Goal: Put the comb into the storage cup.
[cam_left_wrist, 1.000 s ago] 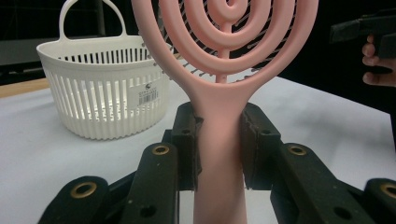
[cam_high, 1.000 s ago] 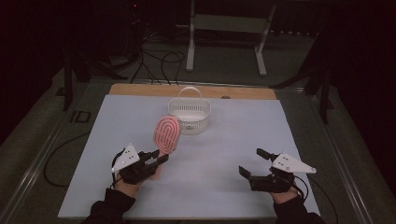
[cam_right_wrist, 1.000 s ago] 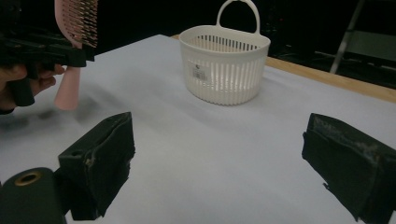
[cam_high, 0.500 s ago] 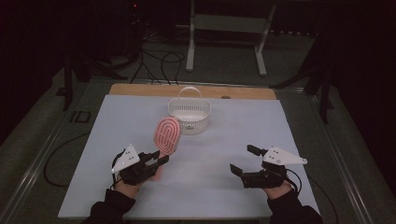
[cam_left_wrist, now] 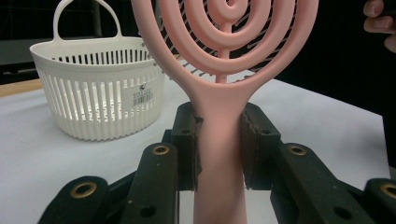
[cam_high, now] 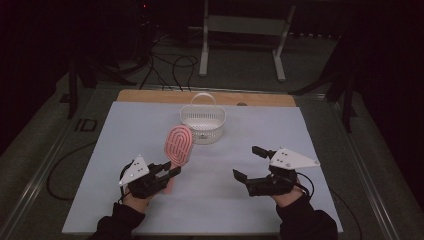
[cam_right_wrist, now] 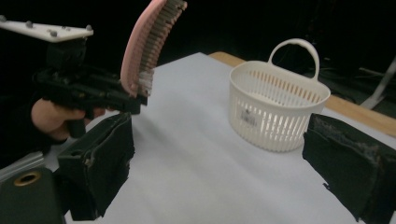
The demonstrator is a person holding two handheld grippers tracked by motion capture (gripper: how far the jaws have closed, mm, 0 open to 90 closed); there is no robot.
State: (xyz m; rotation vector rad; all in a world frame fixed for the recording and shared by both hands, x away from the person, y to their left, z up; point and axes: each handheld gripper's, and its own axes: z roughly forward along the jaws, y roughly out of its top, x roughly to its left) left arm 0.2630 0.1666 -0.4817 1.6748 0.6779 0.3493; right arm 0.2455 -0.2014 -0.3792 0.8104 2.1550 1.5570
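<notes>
A pink hairbrush [cam_high: 178,144] with a looped oval head stands tilted above the white table cover, its handle [cam_left_wrist: 219,140] clamped between the pads of my left gripper [cam_high: 167,171]. In the right gripper view the pink hairbrush [cam_right_wrist: 150,43] shows its bristles side-on. A white slatted basket [cam_high: 202,121] with a hoop handle sits behind it, toward the table's far middle. My right gripper [cam_high: 252,162] hovers at the near right, open wide with nothing between its fingers, turned toward the brush and the basket [cam_right_wrist: 275,107].
A white sheet [cam_high: 125,135] covers the table; a wooden strip [cam_high: 150,96] runs along its far edge. Cables [cam_high: 170,62] and a metal stand [cam_high: 240,30] lie on the dark floor behind. A person's fingertips [cam_left_wrist: 380,23] show at the left gripper view's top right.
My right gripper has moved left and risen slightly, coming closer to the brush. The left gripper and the brush have stayed where they were.
</notes>
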